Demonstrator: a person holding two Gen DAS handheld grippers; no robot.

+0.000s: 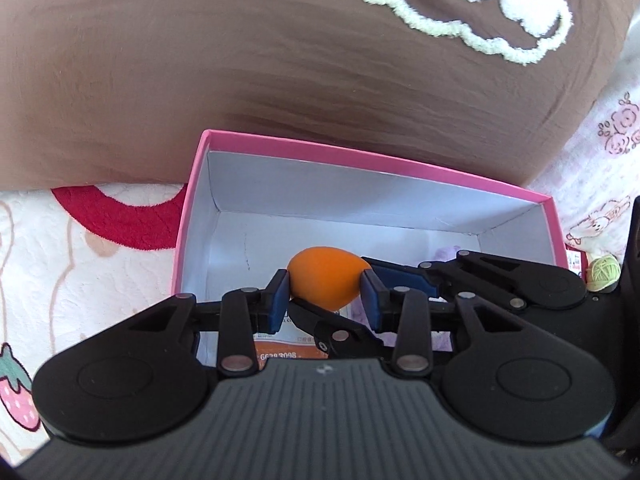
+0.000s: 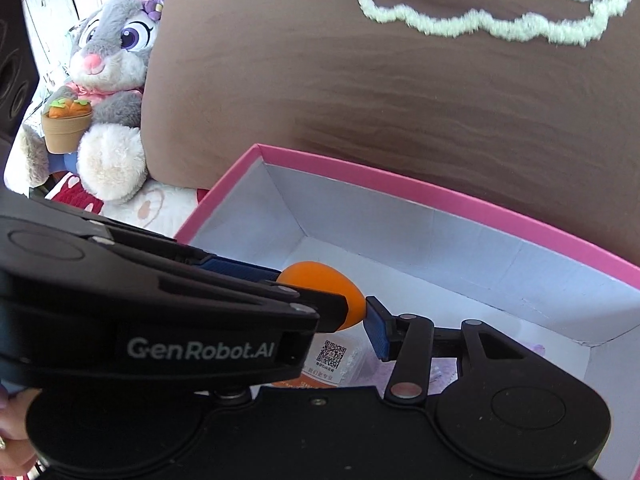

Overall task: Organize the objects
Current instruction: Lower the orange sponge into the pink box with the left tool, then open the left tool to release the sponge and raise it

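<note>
Left wrist view: left tongs [image 1: 326,294] pinching orange egg-shaped sponge [image 1: 326,282] over open pink cardboard box [image 1: 360,162]; right tongs [image 2: 360,312] spread beside same sponge, one blue pad [image 2: 378,330] touching its tip; brown cushion [image 1: 200,80] behind

Orange egg-shaped sponge [image 1: 326,282] over pink box [image 1: 376,162].

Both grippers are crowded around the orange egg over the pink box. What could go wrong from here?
1. The left gripper pinches the smooth orange egg-shaped object by its rounded sides, so it could squirt out, though the pink cardboard box lies below.
2. The right gripper's fingers cross the left's, so pulling either away may snag or knock the egg.
</note>
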